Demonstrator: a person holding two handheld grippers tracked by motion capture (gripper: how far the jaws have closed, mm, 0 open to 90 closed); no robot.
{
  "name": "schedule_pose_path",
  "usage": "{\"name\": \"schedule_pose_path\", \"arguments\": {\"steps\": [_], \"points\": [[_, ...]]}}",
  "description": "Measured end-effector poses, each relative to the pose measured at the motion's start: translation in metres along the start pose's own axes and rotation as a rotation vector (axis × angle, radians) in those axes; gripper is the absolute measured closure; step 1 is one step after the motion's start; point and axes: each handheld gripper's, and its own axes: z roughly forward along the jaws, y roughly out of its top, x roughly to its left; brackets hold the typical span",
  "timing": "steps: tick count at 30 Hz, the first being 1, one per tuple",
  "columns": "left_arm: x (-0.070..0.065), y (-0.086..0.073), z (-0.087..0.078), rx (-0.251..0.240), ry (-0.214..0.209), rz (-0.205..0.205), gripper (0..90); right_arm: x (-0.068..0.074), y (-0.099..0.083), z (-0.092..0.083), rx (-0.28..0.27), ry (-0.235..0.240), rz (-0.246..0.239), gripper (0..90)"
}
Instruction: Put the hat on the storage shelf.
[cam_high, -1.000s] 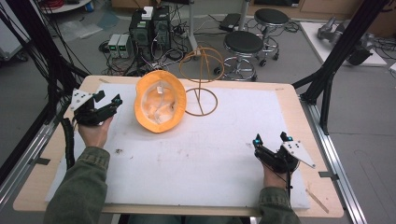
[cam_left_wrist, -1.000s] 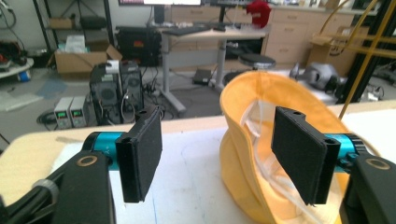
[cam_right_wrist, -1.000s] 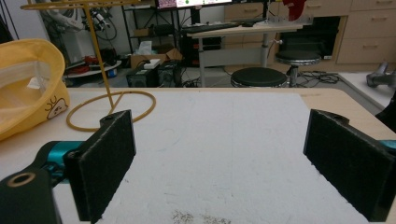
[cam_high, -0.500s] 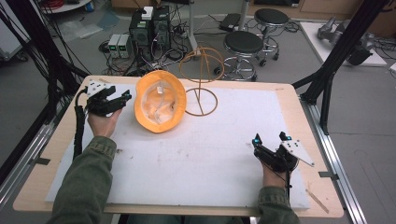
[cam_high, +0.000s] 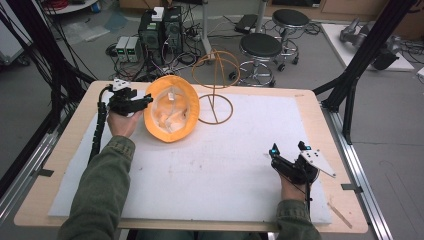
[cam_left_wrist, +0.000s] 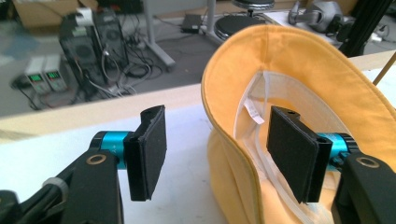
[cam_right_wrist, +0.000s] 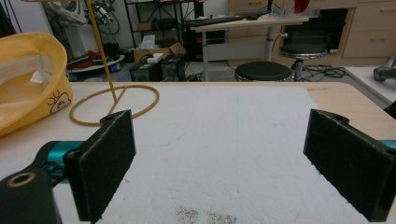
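The yellow hat (cam_high: 171, 115) is the marker here: it lies upside down, brim up, on the white mat (cam_high: 210, 170), toward the mat's far left part, with its pale lining showing. Just beyond its right side stands the wire hat stand (cam_high: 216, 80), its round base ring flat on the mat and its upper loop rising above.

The left gripper (cam_high: 142, 102) is right at the hat's left edge. In the left gripper view (cam_left_wrist: 215, 149) the jaws straddle the brim: one black pad sits outside the hat, over the mat, and the other is inside the crown, against the white inner band with its small label. The jaws have just been closing a little, yet they stand well spread, with a clear gap between the outer pad and the yellow cloth. The brim passes between them, not pinched. Whether the inner pad actually touches the lining I cannot tell.

Over to the right gripper (cam_high: 287, 159): it sits well apart from the hat, near the mat's near right corner, held low in the person's hand. In the right gripper view (cam_right_wrist: 219, 163) its jaws are spread wide over bare mat, nothing between them, with the hat off at the far left of that view and the stand's ring just beside it.
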Motion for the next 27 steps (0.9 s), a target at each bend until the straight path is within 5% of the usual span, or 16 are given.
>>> {"name": "schedule_pose_path", "arguments": {"steps": [3,9,14,16,27], "points": [[0.001,-0.008,0.012,0.065,-0.007,-0.021,38.1,0.0,0.0,0.0,-0.001,0.0,0.0,8.0],[-0.001,-0.013,0.018,0.097,-0.039,-0.05,43.6,0.0,0.0,0.0,0.006,0.002,0.002,8.0],[0.0,-0.015,0.02,0.128,-0.082,-0.074,80.1,0.0,0.0,-0.001,-0.008,-0.006,-0.007,8.0],[0.0,-0.015,0.02,0.127,-0.079,-0.077,84.9,0.001,0.001,-0.002,-0.014,-0.004,-0.006,8.0],[-0.008,-0.009,0.014,0.066,-0.071,-0.093,86.7,0.001,0.001,-0.002,-0.004,-0.015,-0.009,8.0]]}}
